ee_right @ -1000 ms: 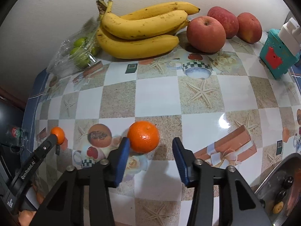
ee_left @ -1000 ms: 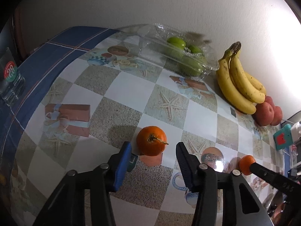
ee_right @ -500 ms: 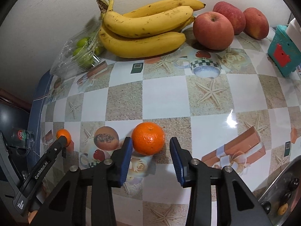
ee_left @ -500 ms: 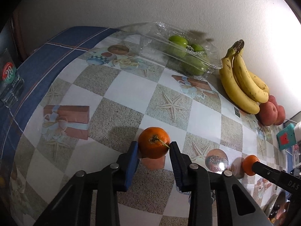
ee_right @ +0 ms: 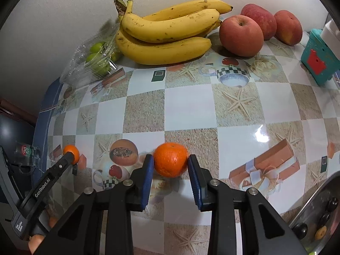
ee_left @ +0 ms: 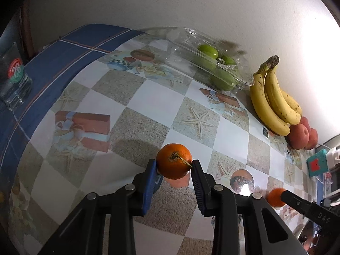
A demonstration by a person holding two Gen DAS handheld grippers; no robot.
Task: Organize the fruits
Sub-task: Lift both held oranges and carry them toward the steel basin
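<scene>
Two oranges lie on the chequered tablecloth. The stemmed orange sits between the blue pads of my left gripper, which press on both its sides. My right gripper has its jaws closing on the second orange, and both pads touch it. Each view also catches the other pair: the left gripper's finger with its orange at the left, and the right gripper's finger with its orange at the lower right.
Along the wall stand a clear box of green fruit, a bunch of bananas and three red apples. A teal toy is at the right, a metal pan at the lower right, and a glass at the table's left edge.
Both grippers' jaws have narrowed from wide apart to touching the sides of their oranges. Neither hand has shifted noticeably.
</scene>
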